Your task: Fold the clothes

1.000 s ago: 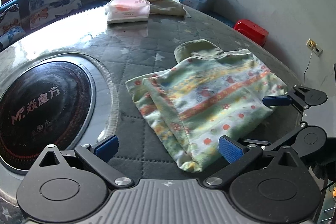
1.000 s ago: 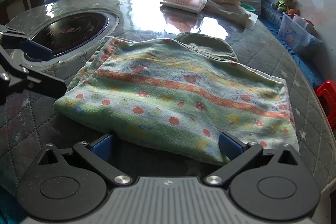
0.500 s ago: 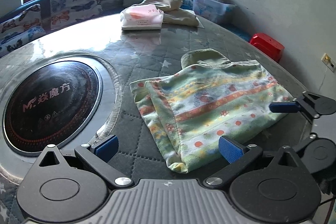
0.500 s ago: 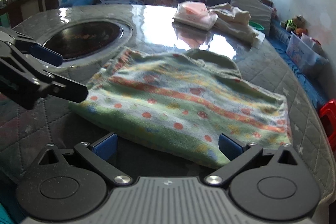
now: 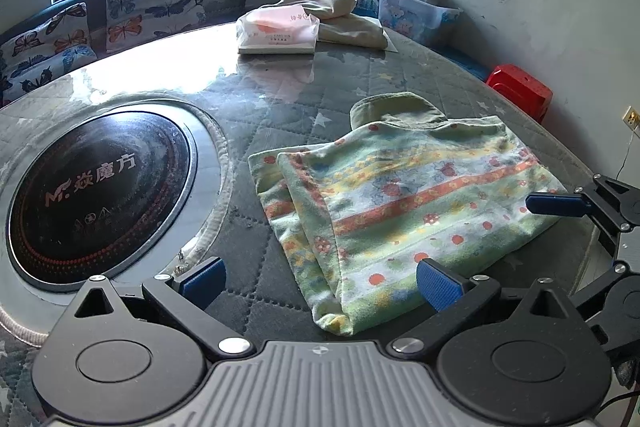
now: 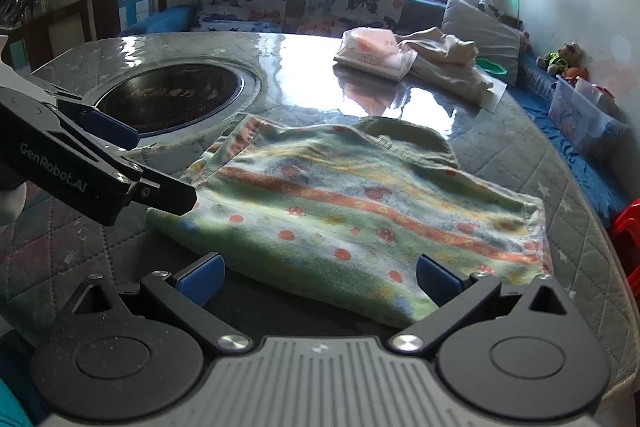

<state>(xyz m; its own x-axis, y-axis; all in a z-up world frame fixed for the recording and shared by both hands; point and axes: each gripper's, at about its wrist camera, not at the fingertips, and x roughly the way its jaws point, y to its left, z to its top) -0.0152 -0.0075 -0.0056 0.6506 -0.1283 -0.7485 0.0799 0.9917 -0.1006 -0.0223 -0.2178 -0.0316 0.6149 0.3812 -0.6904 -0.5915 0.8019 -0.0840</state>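
Observation:
A green garment [image 5: 400,203] with orange stripes and dots lies folded on the grey quilted table [image 5: 288,107]; a plain green collar part pokes out at its far side. My left gripper [image 5: 320,283] is open just short of the garment's near corner, with nothing between its blue pads. My right gripper [image 5: 592,251] is in view at the garment's right edge. In the right wrist view the garment [image 6: 360,203] spreads ahead of my open, empty right gripper [image 6: 320,279], whose pads sit at its near edge. My left gripper [image 6: 156,163] hovers at its left end.
A round black cooktop [image 5: 96,195] is set into the table on the left. A pink tissue pack [image 5: 278,31] and beige cloth [image 5: 340,15] lie at the far side. A red stool [image 5: 520,91] and a plastic bin [image 5: 412,15] stand beyond the table's right edge.
Both grippers have drawn back and risen a little from the garment, so more of the room shows. The garment lies as before, unheld.

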